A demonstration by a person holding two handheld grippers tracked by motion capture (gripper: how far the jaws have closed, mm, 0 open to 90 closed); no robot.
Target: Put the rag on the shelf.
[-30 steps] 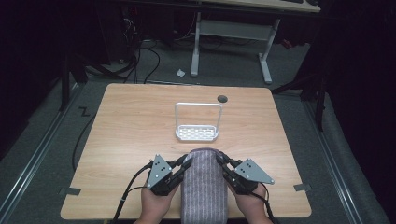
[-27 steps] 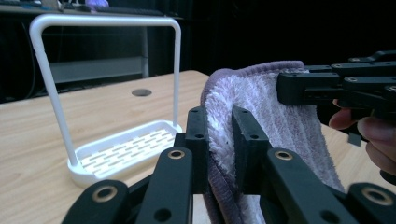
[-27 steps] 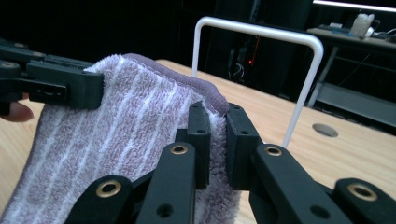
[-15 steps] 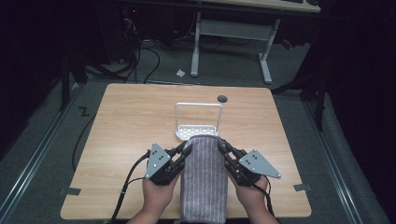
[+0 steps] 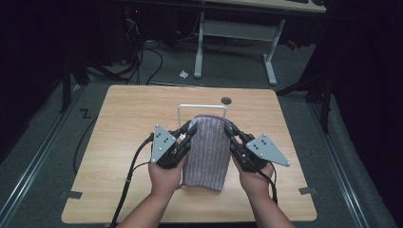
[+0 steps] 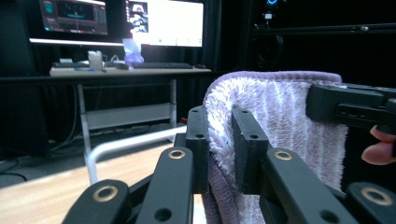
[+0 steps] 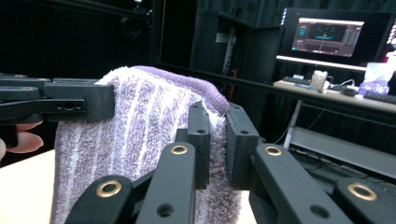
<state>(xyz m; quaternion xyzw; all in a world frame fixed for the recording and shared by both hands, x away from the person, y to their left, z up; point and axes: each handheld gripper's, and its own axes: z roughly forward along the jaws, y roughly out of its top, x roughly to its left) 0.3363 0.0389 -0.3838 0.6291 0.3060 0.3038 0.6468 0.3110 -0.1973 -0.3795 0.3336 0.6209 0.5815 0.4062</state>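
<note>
A folded purple striped towel (image 5: 208,149) hangs lifted above the wooden table (image 5: 123,123), held at its two top corners. My left gripper (image 5: 191,129) is shut on the towel's left top edge (image 6: 243,100). My right gripper (image 5: 228,128) is shut on the right top edge (image 7: 154,112). Just behind the towel stands a white wire rack (image 5: 190,107) with a rail on top; its base is hidden by the towel. The rack's rail (image 6: 126,142) lies beyond and below my left gripper's jaws.
A round cable hole (image 5: 226,100) sits in the table near its far edge. Behind the table stand a white-legged desk (image 5: 237,31) and cables on the floor. Monitors (image 6: 121,18) and a keyboard rest on that desk.
Both grippers have carried the towel up off the table and forward toward the rack; its top edge now overlaps the rack's rail in the high view.
</note>
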